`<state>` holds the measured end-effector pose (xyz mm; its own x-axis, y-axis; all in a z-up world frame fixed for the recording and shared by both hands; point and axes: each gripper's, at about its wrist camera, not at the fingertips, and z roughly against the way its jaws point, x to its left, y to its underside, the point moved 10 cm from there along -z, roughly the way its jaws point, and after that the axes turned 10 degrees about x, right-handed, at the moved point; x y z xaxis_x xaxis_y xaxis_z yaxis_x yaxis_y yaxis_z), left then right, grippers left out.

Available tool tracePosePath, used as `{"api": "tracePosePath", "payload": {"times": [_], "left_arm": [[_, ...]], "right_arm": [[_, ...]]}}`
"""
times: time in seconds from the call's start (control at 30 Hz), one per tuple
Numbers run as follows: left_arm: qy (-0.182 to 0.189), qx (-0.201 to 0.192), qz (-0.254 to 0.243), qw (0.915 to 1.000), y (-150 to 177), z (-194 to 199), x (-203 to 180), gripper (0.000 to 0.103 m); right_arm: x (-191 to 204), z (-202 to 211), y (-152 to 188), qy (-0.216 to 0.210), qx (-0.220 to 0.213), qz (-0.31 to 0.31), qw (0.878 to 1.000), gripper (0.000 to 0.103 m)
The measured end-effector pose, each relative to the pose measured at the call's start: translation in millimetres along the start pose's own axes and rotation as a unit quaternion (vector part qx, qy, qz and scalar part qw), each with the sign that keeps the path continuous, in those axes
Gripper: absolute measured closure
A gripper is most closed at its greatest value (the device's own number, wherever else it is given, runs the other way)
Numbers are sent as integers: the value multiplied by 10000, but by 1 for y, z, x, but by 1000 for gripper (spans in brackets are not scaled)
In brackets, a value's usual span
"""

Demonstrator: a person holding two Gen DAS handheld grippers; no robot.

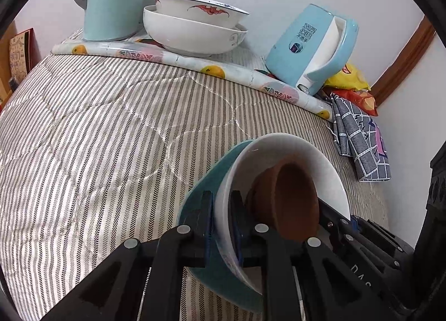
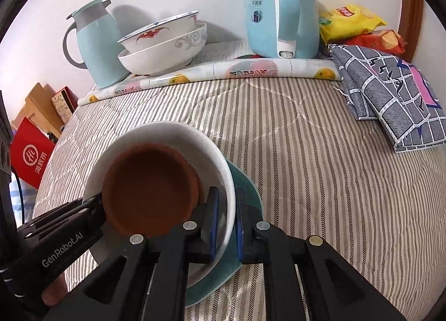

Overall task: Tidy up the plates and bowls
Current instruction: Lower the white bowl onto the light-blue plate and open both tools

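We have both grippers on one stack of dishes: a brown bowl nested inside a white bowl, which sits on a teal plate over the striped quilt. Our right gripper has its jaws drawn in close on the near rim of the white bowl, one blue-padded finger inside the bowl and the other outside, against the teal plate. Our left gripper is likewise narrowed onto the stack, one finger inside the white bowl and the other on the outer side of the teal plate; in the left wrist view the stack appears steeply tilted. At the back of the quilt, on a fruit-print mat, a bat-patterned bowl rests in a larger white bowl, between a pale green jug and a blue kettle. Snack bags and a folded grey checked cloth lie at the far right.
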<state>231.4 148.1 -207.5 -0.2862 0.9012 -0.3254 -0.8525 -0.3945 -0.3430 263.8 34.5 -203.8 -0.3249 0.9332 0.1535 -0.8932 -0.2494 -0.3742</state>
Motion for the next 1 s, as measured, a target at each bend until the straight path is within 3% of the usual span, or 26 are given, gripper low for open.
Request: {"api": "tracePosePath", "payload": {"times": [0.4, 0.47, 0.8, 0.93, 1.0], "left_arm": [[-169, 115, -48, 9998, 7, 6, 0, 83], [-328, 94, -66, 9994, 7, 9, 1, 78], [-424, 60, -121, 9990, 13, 21, -1, 72], [-598, -90, -178, 9980, 15, 34, -3, 57], [-562, -161, -189, 9981, 16, 41, -4, 56]], "right_arm": [[-2, 6, 6, 49, 63, 8, 10000, 90], [-2, 10, 6, 101, -3, 35, 9999, 89], [-4, 24, 12, 57, -83, 35, 9999, 83], [-3, 30, 19, 18, -34, 156, 9999, 80], [-3, 36, 22, 43, -77, 179, 9998, 78]]}}
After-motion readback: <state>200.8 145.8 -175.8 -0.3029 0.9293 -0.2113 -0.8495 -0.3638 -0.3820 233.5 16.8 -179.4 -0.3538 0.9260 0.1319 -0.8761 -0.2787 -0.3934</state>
